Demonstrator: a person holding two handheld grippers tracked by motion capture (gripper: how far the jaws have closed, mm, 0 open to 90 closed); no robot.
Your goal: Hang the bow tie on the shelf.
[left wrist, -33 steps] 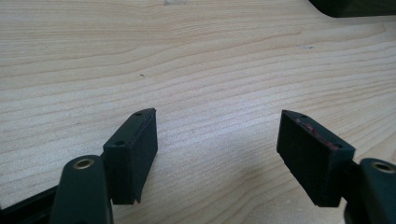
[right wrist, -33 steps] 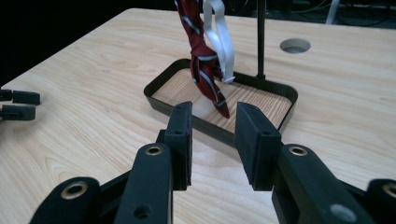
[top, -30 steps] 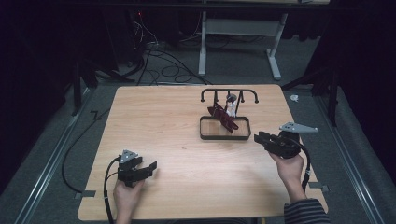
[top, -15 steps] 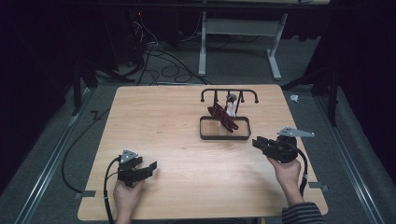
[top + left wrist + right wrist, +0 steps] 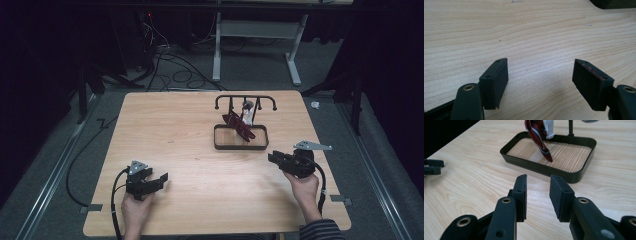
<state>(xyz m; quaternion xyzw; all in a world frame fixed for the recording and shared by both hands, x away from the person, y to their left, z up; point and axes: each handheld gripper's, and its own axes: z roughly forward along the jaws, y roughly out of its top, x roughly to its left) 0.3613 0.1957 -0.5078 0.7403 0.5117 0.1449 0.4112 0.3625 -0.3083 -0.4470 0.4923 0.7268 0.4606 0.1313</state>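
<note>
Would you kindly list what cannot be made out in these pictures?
- Red item: top cut off by the right gripper view's upper edge; identity unclear.
- White piece on the rack: too small in the high view.
- Dark object: cut by the left gripper view's corner.

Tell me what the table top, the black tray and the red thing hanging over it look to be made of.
Table top: pale wood or wood-look laminate, matte, with clear grain lines. Black tray: probably thin sheet metal, dark with a slight sheen on its thin upright rim; its floor shows wood grain. Red thing: apparently glossy, red with pale and dark stripes; plastic or coated fabric, hard to tell.
</note>
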